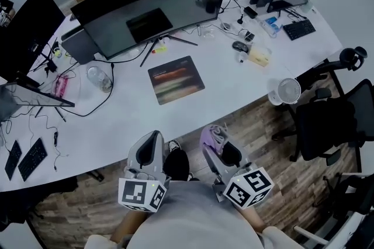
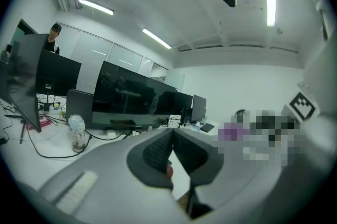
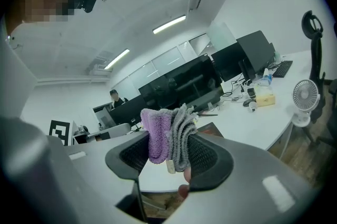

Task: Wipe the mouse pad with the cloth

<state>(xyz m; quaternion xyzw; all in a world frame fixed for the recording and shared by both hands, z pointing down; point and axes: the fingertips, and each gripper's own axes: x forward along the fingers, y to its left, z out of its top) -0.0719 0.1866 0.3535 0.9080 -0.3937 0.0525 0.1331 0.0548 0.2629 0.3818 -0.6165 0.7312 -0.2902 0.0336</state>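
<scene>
Right tool (image 3: 168, 153) is clamped on the cloth (image 3: 167, 132). It's a bunched-up purple and grey rag, squeezed between the two jaws with the fuzzy top poking out above them. Left tool (image 2: 172, 134) has its jaws closed together at the tips with nothing between them.

From the head view both tools sit low and close to the person's body, side by side. They're off the near edge of the table (image 1: 245, 96), over the wood floor (image 1: 274, 125). The left one's to the left, and the right one has the purple bit of cloth showing at its tip.

The mouse pad (image 1: 176, 79) is lying flat out on the white table, roughly mid-table, well apart from both tools and untouched. It's dark with blurry coloured streaks. Just behind it are the stand legs of a big curved monitor (image 1: 152, 8).

Other stuff on the table: a clear bottle (image 1: 99, 78) off to the left of the pad among some cables, and a mouse (image 1: 240, 46) back and to the right. There's a small white fan (image 1: 288, 90) near the right edge. A black chair (image 1: 333, 119) stands on the floor beside that end.
</scene>
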